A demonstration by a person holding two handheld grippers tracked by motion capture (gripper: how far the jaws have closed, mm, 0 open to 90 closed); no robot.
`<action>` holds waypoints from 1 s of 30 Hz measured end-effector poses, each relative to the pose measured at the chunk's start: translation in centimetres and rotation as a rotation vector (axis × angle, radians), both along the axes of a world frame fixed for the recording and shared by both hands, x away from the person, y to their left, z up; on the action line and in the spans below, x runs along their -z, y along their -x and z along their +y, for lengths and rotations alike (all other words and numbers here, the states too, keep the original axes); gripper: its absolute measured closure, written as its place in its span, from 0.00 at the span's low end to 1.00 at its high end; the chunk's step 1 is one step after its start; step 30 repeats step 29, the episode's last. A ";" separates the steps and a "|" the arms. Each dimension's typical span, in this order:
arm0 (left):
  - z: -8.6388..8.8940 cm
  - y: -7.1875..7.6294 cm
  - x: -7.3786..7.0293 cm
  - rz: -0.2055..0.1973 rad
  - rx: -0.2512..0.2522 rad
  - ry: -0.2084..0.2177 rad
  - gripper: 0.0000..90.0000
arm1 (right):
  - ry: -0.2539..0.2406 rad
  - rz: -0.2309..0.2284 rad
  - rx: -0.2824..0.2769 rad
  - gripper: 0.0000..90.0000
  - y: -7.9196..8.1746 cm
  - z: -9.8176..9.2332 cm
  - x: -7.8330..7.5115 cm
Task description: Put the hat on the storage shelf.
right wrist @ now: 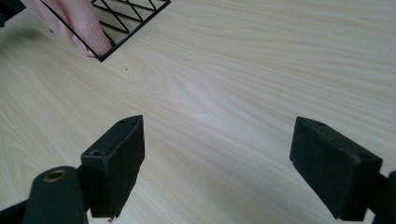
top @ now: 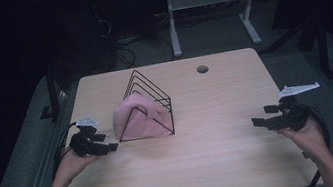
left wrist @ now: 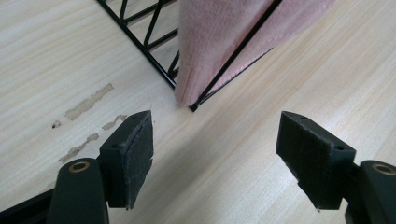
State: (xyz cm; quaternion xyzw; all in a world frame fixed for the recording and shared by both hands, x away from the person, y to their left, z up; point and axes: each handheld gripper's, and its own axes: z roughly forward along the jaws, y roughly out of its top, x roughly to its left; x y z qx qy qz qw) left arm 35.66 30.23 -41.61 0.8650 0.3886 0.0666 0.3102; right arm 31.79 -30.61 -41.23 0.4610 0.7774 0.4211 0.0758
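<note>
A black wire rack [top: 150,96] of triangular frames stands on the table [top: 225,155] left of centre. A pink cloth [top: 132,121] is draped inside its near end and bulges out to the left. My left gripper [top: 106,142] is open, just left of the rack's near corner [left wrist: 192,108], with nothing between its jaws; the cloth [left wrist: 219,42] hangs close ahead of it. My right gripper [top: 265,115] is open near the table's right edge, well apart from the rack [right wrist: 128,21] and the cloth [right wrist: 77,23].
A round cable hole [top: 202,69] sits at the table's back right. Pale scuff marks [left wrist: 88,102] lie on the wood left of the rack. Beyond the table stand a white desk frame [top: 212,10] and dark floor with cables.
</note>
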 end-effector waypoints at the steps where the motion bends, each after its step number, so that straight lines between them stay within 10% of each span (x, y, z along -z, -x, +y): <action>1: 0.0 0.1 0.1 0.000 -0.006 0.006 0.30 | -0.005 0.002 0.002 0.19 0.2 -0.2 0.2; 30: 0.5 4.0 0.6 -0.076 -0.037 0.079 0.30 | 0.002 -0.015 0.048 0.19 6.1 -0.6 3.1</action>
